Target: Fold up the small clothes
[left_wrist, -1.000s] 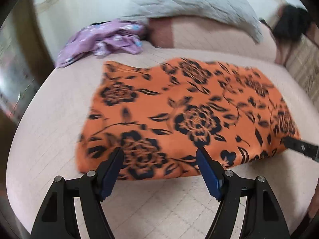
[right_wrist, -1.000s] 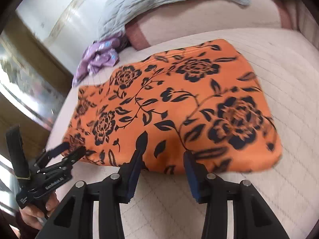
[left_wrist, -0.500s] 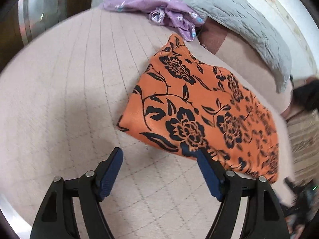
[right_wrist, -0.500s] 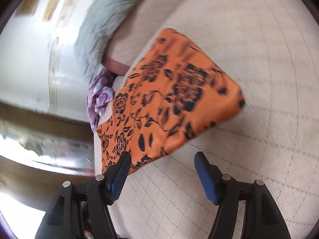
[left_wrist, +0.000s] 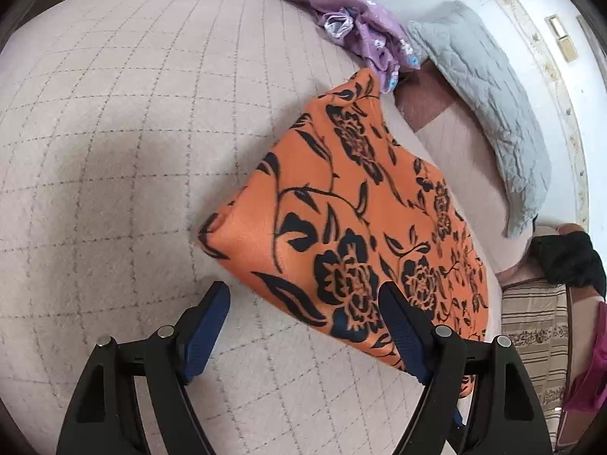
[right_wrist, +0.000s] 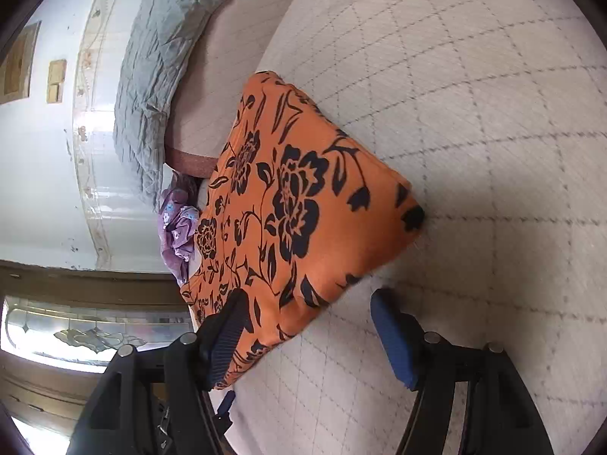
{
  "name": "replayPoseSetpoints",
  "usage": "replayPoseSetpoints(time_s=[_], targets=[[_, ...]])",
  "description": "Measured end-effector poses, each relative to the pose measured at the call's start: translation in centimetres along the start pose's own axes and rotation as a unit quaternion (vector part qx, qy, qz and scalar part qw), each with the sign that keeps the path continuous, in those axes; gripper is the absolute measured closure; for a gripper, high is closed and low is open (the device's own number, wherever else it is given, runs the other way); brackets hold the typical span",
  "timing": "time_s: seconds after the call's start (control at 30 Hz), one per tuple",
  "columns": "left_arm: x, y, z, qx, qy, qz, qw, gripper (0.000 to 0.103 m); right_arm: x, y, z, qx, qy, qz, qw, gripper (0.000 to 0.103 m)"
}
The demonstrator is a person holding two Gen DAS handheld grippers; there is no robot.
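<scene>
An orange garment with black flowers (left_wrist: 349,204) lies flat on the quilted bed; it also shows in the right wrist view (right_wrist: 296,204). My left gripper (left_wrist: 303,330) is open and empty, above the garment's near left corner. My right gripper (right_wrist: 307,333) is open and empty, above the garment's near right corner, its left finger over the cloth's edge. A tip of the left gripper (right_wrist: 225,404) shows low in the right wrist view.
A purple crumpled garment (left_wrist: 341,11) lies at the head of the bed beside a grey quilted pillow (left_wrist: 489,87). A black item (left_wrist: 569,261) and a striped cloth (left_wrist: 531,326) lie at the bed's far right. The pink quilted bedspread (left_wrist: 114,151) stretches left.
Both grippers have swung outward and turned, from the garment's near edge to its two near corners. The garment has stayed flat. Both grippers stay open.
</scene>
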State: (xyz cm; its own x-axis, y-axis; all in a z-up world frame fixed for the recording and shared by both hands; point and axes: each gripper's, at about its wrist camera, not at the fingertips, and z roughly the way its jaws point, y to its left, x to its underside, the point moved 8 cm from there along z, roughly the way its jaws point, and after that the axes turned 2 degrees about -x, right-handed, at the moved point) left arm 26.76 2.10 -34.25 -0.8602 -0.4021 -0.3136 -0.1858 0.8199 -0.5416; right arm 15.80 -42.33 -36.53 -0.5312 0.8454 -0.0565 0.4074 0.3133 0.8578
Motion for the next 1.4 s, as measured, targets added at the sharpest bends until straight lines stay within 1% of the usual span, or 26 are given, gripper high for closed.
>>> replayPoseSetpoints(time_s=[0.07, 0.1, 0.13, 0.17, 0.23, 0.3, 0.33, 0.43, 0.47, 0.6, 0.63, 0.67, 0.7, 0.73, 0.77, 0.8, 0.83, 0.87, 0.97, 1.03, 1.1, 1.2, 1.27, 1.4], targets=[[0.2, -0.6, 0.4, 0.016, -0.003, 0.002, 0.9999, 0.023, -0.3, -0.1, 0.2, -0.004, -0.007, -0.005, 1.0, 0.033], [0.3, -0.8, 0.5, 0.019, -0.008, 0.006, 0.9998, 0.023, -0.5, 0.0, 0.4, -0.007, -0.012, -0.008, 1.0, 0.033], [0.3, -1.0, 0.6, 0.018, -0.017, 0.013, 0.9996, 0.026, -0.7, 0.1, 0.6, -0.009, -0.017, -0.01, 1.0, 0.033], [0.2, -1.1, 0.8, 0.009, -0.025, 0.02, 0.9995, 0.032, -0.9, 0.2, 0.7, -0.01, -0.02, -0.013, 1.0, 0.033], [-0.1, -1.1, 1.2, 0.003, -0.037, 0.021, 0.9991, 0.039, -1.5, 0.2, 1.0, -0.013, -0.027, -0.015, 0.999, 0.033], [-0.5, -0.9, 1.4, 0.007, -0.047, 0.017, 0.9987, 0.047, -1.9, 0.3, 1.2, -0.018, -0.032, -0.012, 0.999, 0.032], [-0.7, -0.6, 1.7, 0.004, -0.048, 0.012, 0.9988, 0.058, -2.2, 0.3, 1.3, -0.02, -0.034, -0.011, 0.999, 0.032], [-1.1, -0.7, 2.0, 0.008, -0.05, 0.012, 0.9986, 0.064, -2.8, 0.6, 1.7, -0.021, -0.043, -0.013, 0.999, 0.032], [-1.2, -0.7, 1.9, 0.008, -0.051, 0.014, 0.9986, 0.066, -3.0, 0.8, 1.8, -0.018, -0.046, -0.016, 0.999, 0.032], [-1.1, -1.0, 2.2, 0.011, -0.054, 0.014, 0.9984, 0.066, -3.2, 1.1, 2.2, -0.009, -0.052, -0.036, 0.998, 0.034], [-1.1, -1.1, 2.3, 0.013, -0.053, 0.011, 0.9984, 0.062, -3.3, 1.3, 2.3, -0.002, -0.054, -0.044, 0.998, 0.035], [-1.1, -1.2, 2.4, 0.016, -0.055, 0.009, 0.9983, 0.058, -3.3, 1.3, 2.4, 0.009, -0.058, -0.054, 0.997, 0.041], [-1.1, -1.4, 2.4, 0.018, -0.056, 0.01, 0.9982, 0.056, -3.4, 1.2, 2.5, 0.018, -0.059, -0.06, 0.996, 0.053], [-1.1, -1.6, 2.4, 0.016, -0.058, 0.014, 0.9981, 0.054, -3.4, 0.9, 2.6, 0.033, -0.062, -0.068, 0.995, 0.062], [-1.1, -1.7, 2.4, 0.013, -0.06, 0.018, 0.998, 0.054, -3.4, 0.7, 2.7, 0.037, -0.062, -0.072, 0.995, 0.072], [-1.1, -1.8, 2.5, 0.011, -0.061, 0.023, 0.9978, 0.054, -3.4, 0.6, 2.7, 0.035, -0.066, -0.074, 0.994, 0.074], [-1.2, -1.8, 2.5, 0.007, -0.062, 0.026, 0.9977, 0.061, -3.3, 0.9, 2.6, 0.039, -0.07, -0.083, 0.993, 0.074], [-1.3, -1.7, 2.6, 0.003, -0.062, 0.03, 0.9976, 0.071, -3.2, 1.2, 2.6, 0.048, -0.073, -0.094, 0.992, 0.075], [-1.4, -1.9, 2.4, 0.018, -0.059, 0.03, 0.9976, 0.082, -2.8, 1.8, 2.3, 0.059, -0.082, -0.114, 0.988, 0.079], [-1.5, -2.5, 1.8, 0.009, -0.068, 0.053, 0.9962, 0.083, -2.7, 2.5, 1.7, 0.061, -0.092, -0.13, 0.985, 0.081], [-1.5, -3.6, 0.7, 0.006, -0.088, 0.082, 0.9927, 0.084, -2.5, 3.3, 1.0, 0.06, -0.102, -0.145, 0.982, 0.082], [-1.7, -4.5, -0.9, 0.015, -0.104, 0.097, 0.9898, 0.085, -2.1, 4.4, -0.3, 0.059, -0.12, -0.163, 0.977, 0.084], [-1.7, -4.9, -2.0, 0.015, -0.113, 0.107, 0.9877, 0.085, -1.7, 5.1, -1.3, 0.066, -0.135, -0.184, 0.971, 0.085], [-1.0, -4.9, -4.0, 0.022, -0.112, 0.116, 0.9867, 0.086, -0.5, 5.5, -3.4, 0.074, -0.142, -0.203, 0.966, 0.085]])
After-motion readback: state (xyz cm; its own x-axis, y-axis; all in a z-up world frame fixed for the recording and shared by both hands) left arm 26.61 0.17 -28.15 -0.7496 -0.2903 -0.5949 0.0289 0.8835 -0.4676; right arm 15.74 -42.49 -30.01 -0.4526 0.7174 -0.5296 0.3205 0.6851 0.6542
